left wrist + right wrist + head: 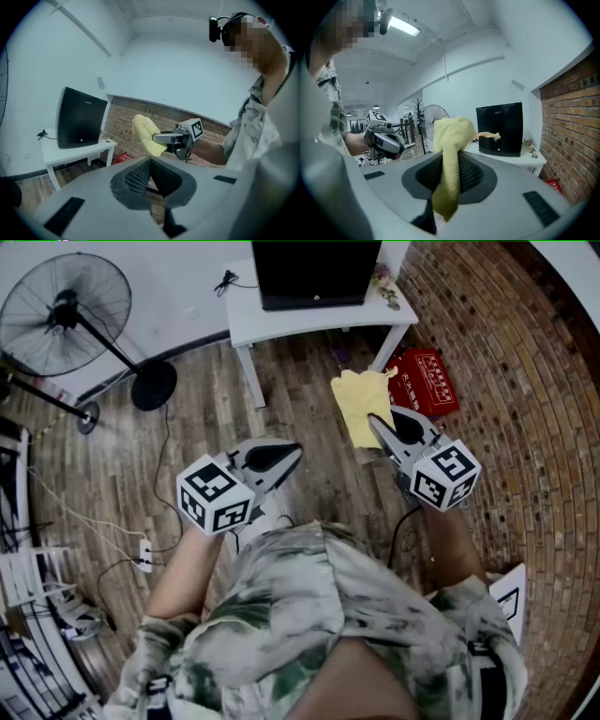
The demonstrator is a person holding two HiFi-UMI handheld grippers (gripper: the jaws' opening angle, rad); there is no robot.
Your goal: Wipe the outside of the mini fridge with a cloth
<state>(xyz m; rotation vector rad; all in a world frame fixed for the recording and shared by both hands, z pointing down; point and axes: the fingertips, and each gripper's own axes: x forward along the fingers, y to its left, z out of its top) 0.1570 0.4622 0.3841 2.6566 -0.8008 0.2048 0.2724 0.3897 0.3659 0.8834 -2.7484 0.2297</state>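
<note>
My right claw (377,424) is clamped on the yellow cloth (360,401), which hangs bunched from its jaws; my left claw (292,454) is shut with nothing in it; the black mini fridge (315,274) sits on the white table (242,315), well apart from the cloth; I judge wiping not yet begun, every outer face left

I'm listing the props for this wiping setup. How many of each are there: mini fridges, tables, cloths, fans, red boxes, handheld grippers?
mini fridge: 1
white table: 1
yellow cloth: 1
pedestal fan: 1
red box: 1
grippers: 2 (left gripper, right gripper)
Total: 7
</note>
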